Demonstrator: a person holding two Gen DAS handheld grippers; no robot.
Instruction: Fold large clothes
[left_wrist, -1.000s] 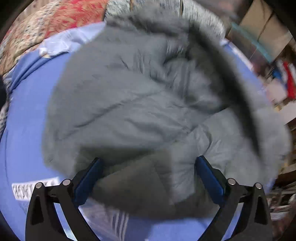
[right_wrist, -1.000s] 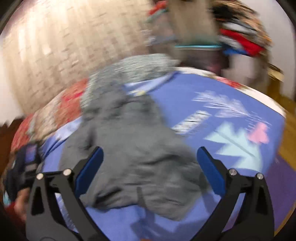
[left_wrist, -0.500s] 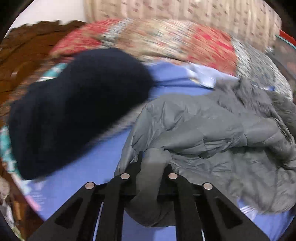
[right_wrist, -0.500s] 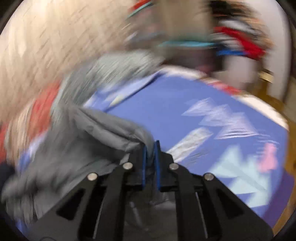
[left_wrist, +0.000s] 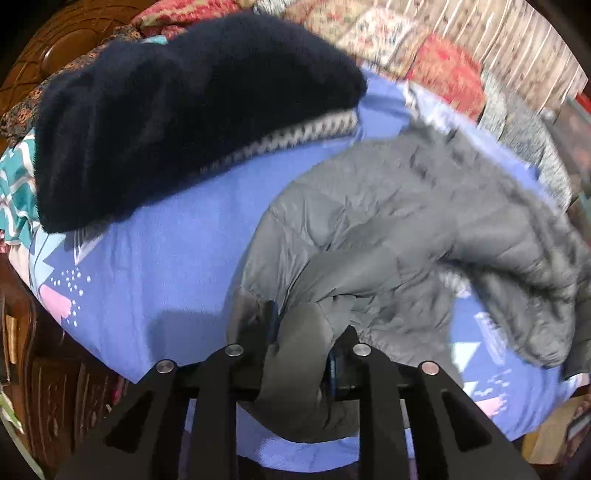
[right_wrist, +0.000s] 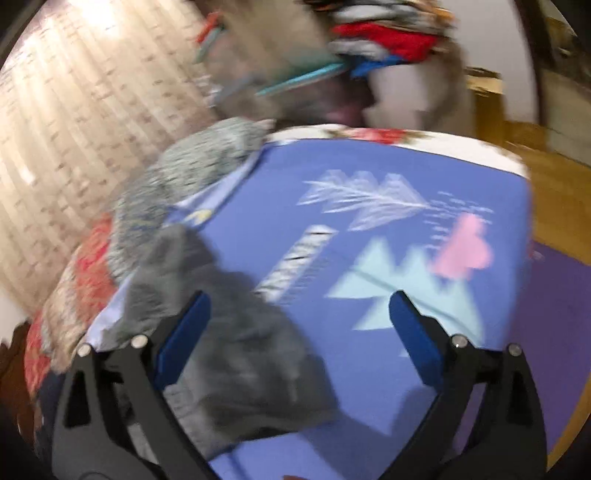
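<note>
A grey padded jacket (left_wrist: 399, 229) lies crumpled on the blue patterned bed sheet (left_wrist: 166, 266). My left gripper (left_wrist: 301, 347) is shut on a fold of the jacket at its near edge, the cloth bulging between the fingers. In the right wrist view the jacket (right_wrist: 229, 339) lies at the lower left, blurred. My right gripper (right_wrist: 297, 332) is open and empty above the sheet (right_wrist: 388, 177), its left finger over the jacket's edge.
A dark navy knitted garment (left_wrist: 177, 110) lies at the far left of the bed. A red patterned quilt (left_wrist: 443, 70) and a grey speckled cloth (right_wrist: 192, 177) lie by the curtain. A pile of clothes (right_wrist: 376, 37) stands beyond the bed. Wooden floor (right_wrist: 554, 206) at right.
My right gripper has opened and let go of the jacket, which dropped onto the sheet. My left gripper stays shut on the jacket and has shifted slightly.
</note>
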